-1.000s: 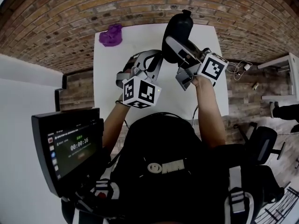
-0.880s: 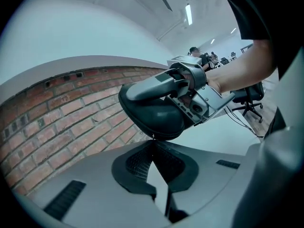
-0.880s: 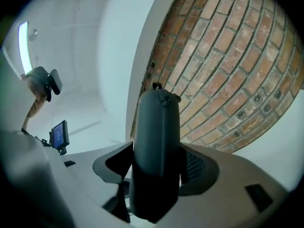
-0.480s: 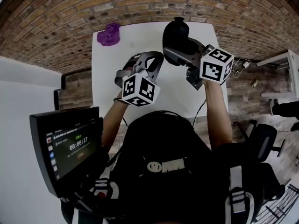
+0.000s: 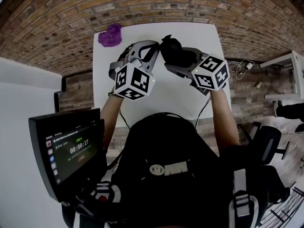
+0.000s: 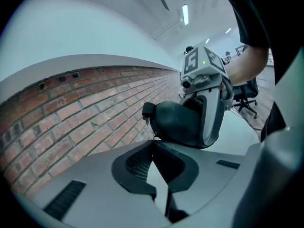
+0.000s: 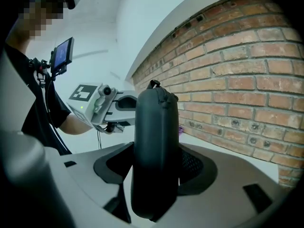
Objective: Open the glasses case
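Step in hand: getting the zip started.

- Case (image 5: 173,53): black, zipped, off the table (image 5: 156,96), up toward its 12 o'clock edge in the head view. Not yet open.
- Right gripper (image 7: 155,172): spread wide and clamped across the case body, a pad on each broad face. It reaches in from the case's 4 o'clock. The case stands edge-on in the right gripper view.
- Left gripper (image 6: 153,144): jaws pressed together, tips at the case's lower edge, coming from its 9 o'clock. A thin tab (image 6: 153,135) hangs off the case right at those tips. I cannot tell whether it is pinched or only touched.
- Purple thing (image 5: 111,34): at the table's 11 o'clock corner, well apart. Ignore it.

Advice to you:
1. Confirm the tab is really caught before you pull. If it slips free, spread the left jaws and re-pinch.
2. Pull along the seam line, not away from the case, or the tab will likely pop out.
3. Keep your right clamp firm and off the seam, so the slider's path stays clear.
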A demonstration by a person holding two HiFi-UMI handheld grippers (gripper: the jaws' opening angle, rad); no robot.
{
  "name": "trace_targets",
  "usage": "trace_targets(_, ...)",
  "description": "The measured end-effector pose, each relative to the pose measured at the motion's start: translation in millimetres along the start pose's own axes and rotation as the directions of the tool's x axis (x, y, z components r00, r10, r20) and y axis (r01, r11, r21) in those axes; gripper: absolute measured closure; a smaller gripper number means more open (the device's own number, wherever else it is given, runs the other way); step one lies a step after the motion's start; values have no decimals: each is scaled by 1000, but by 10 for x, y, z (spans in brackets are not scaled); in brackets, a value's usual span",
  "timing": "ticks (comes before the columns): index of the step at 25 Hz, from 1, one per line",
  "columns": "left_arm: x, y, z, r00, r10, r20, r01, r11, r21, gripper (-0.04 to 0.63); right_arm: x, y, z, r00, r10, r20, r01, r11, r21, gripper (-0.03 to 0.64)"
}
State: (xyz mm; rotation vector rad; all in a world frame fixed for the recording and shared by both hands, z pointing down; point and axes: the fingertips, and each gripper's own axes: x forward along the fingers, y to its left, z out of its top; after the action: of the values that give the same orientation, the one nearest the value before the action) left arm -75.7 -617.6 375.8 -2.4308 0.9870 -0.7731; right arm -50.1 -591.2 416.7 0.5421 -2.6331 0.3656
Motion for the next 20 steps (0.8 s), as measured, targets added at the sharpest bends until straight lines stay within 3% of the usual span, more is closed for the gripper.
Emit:
trace_targets(7,32,-131,-7,998,-40,-51,48,984,170,592,11,-50,-250,975,-57,-215,23,987,-157,345)
trace_targets(9,71,-159,-24,997,-59,-53,66,987,146,592,-4,-71,-287,975,-35,-219,3,990,-143,344)
trace_targets(12,110,-78,-96,997,-60,-43,60,998,-5,592,-63,-208,-197,999,-29,-41,27,998,-59,332)
trace_targets(14,85,39,-119,999,-29,-41,25,996,-80,592,-155,-301,-88,985,-20,170,2,995,103,299)
trace_targets(15,72,91,-123,999,-13,-40,9,994,-110,592,-224,-331,-32,957,-13,288,-47,978,202,296)
trace_targets(17,52,162,-136,999,9,-40,-15,986,-164,592,-383,-408,49,854,-44,518,-188,903,385,291)
trace_targets(20,35,222,-182,998,43,-55,-53,978,-201,592,-553,-621,-68,675,-215,706,-386,713,586,291)
